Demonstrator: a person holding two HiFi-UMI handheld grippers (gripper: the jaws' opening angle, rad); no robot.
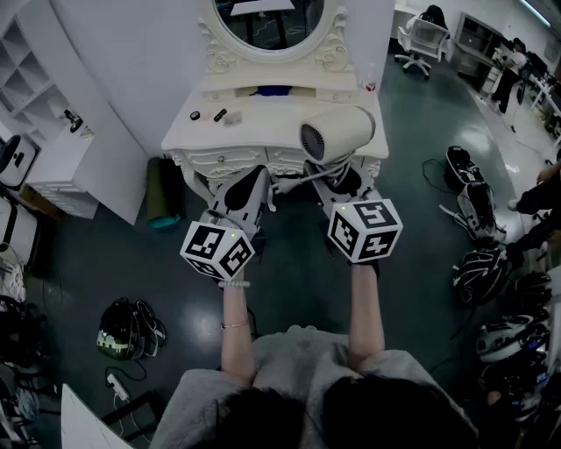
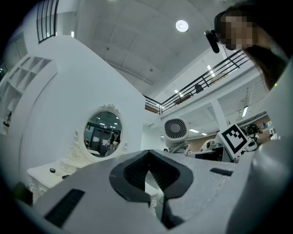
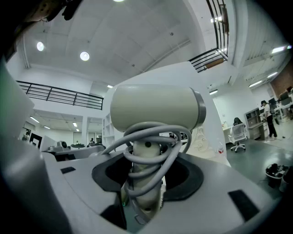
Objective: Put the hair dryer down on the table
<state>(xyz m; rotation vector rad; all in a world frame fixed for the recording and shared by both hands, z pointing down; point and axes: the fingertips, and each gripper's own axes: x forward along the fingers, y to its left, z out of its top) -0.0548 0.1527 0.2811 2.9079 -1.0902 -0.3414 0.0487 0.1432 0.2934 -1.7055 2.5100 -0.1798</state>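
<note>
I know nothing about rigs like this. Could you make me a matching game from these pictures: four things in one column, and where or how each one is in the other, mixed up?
Things:
1. hair dryer
2. left gripper
3. oval mirror
4. green roll

Places or states:
A. on the floor beside the dressing table
B. at the back of the dressing table
C. held by its handle in the right gripper
D. jaws together, nothing between them

Pairs: 1-C, 2-D, 3-B, 4-A
</note>
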